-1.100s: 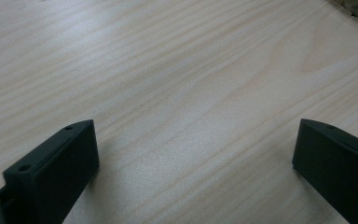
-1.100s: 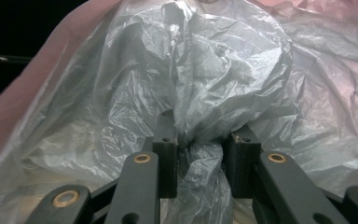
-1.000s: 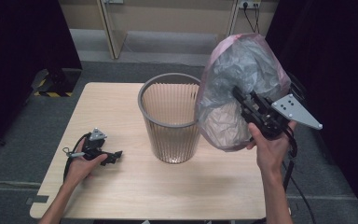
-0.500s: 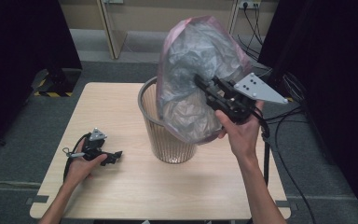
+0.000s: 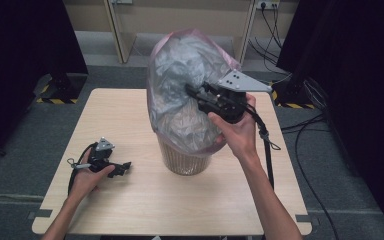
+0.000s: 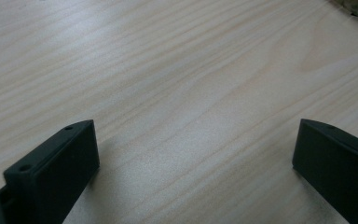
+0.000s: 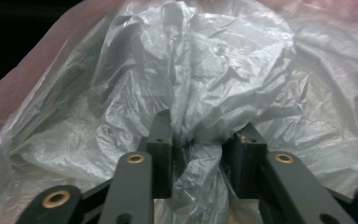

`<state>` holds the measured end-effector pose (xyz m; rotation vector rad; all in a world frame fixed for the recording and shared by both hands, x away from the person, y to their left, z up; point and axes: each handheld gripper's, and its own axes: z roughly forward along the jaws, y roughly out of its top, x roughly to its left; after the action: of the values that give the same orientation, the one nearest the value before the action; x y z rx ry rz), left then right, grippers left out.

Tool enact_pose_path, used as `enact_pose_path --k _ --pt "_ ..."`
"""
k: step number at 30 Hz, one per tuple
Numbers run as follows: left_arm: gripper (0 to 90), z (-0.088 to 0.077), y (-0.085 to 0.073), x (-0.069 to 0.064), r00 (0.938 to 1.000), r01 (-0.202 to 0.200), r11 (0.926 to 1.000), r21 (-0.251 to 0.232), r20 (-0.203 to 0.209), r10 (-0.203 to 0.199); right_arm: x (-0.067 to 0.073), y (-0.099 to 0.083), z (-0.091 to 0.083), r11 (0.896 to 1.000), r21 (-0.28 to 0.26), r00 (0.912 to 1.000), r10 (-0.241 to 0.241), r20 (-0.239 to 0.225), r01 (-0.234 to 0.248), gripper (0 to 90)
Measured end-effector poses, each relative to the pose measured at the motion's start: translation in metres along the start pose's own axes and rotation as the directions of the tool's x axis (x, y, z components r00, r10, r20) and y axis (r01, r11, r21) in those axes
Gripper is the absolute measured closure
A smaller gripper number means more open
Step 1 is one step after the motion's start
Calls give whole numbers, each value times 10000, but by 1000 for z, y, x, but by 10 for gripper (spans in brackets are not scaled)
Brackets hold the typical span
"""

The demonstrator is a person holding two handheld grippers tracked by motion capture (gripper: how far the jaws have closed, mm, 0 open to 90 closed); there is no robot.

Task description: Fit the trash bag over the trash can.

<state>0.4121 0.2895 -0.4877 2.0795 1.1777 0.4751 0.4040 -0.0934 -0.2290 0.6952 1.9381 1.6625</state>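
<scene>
Bag [image 5: 185,90] bunched in my right gripper [image 5: 192,92], jaws just easing apart, plastic between them. Bag hangs directly over bin [image 5: 182,160], mouth downward. Left gripper [image 5: 125,166] spread, idle on desk [image 5: 130,200], farther off.

The bag [image 5: 180,95] is crinkled silver-grey plastic with a faint pink, see-through rim along its top and far edge. The basket [image 5: 182,159] beneath it is pale tan with fine vertical ribs. The table [image 5: 145,200] is light wood with soft, streaky grain. Both the left gripper [image 5: 122,167] and the right gripper [image 5: 190,92] are matt black; the right one carries a grey plate.
</scene>
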Motion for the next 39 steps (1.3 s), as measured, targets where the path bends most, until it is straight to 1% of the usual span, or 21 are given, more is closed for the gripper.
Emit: enact_pose_path --k 2,4,5,6,7,8,9,10,14,16,18,20,22,24,26,29,31,33,36,39 --pt "0 0 0 0 10000 0 10000 3 -3 0 0 -3 6 9986 513 9999 -81 -85 85 633" --pt "0 0 0 0 10000 -9 10000 -10 -15 9 -2 -5 12 9946 1033 9995 41 -314 -8 544" --pt "0 0 0 0 10000 -8 10000 -9 -14 8 -3 -6 15 9934 1135 9994 202 -282 -169 474" --pt "0 0 0 0 10000 -8 10000 -10 -14 8 -4 -6 17 9922 1236 9996 171 -245 -139 396" --pt "0 0 0 0 10000 -13 10000 -13 -16 12 -4 -5 18 9901 1392 9995 227 -205 -197 343" --pt "0 0 0 0 10000 -17 10000 -14 -18 17 -5 -5 18 9897 1407 9996 266 -136 -244 307" --pt "0 0 0 0 10000 -24 10000 -14 -19 24 -7 -4 18 9889 1456 9993 333 -146 -308 267" --pt "0 0 0 0 10000 -27 10000 -11 -16 27 -8 -2 16 9885 1452 9987 467 -228 -429 250" --pt "0 0 0 -1 10000 -25 10000 -15 -16 25 -15 8 4 9934 918 9962 732 -481 -686 233" --pt "0 0 -1 -1 10000 -28 10000 -12 -16 28 -21 16 -5 9944 512 9944 950 -466 -926 233" --pt "0 0 -1 -1 10000 -30 10000 -11 -7 30 -29 25 -16 9941 127 9938 1078 -268 -1075 233" --pt "0 0 -1 -1 10000 -27 10000 -15 -9 27 -37 31 -24 9929 -31 9929 1188 -113 -1188 238" --pt "0 0 -1 -1 10000 -29 10000 -13 -7 29 -46 35 -31 9924 -114 9922 1230 191 -1228 246" --pt "0 0 -1 -1 10000 -26 10000 -9 -1 26 -53 35 -37 9942 21 9924 1069 616 -1072 256" --pt "0 0 -1 -1 10000 -29 10000 -10 -4 29 -58 32 -39 9937 413 9922 1011 736 -1043 261" --pt "0 0 -1 -1 10000 -26 10000 -11 2 26 -64 25 -43 9935 638 9894 865 1163 -944 260" --pt "0 0 -1 -1 10000 -27 10000 -12 -1 27 -71 20 -46 9912 851 9832 867 1605 -1013 255" --pt "0 0 -1 -1 10000 -28 10000 -5 3 28 -78 17 -48 9889 990 9772 906 1920 -1111 251" --pt "0 0 -1 -1 10000 -31 10000 -5 9 31 -87 9 -51 9859 1112 9730 1003 2080 -1254 249" --pt "0 -1 -1 -1 10000 -49 10000 -4 44 49 -92 0 -51 9828 1277 9703 1033 2187 -1334 255"
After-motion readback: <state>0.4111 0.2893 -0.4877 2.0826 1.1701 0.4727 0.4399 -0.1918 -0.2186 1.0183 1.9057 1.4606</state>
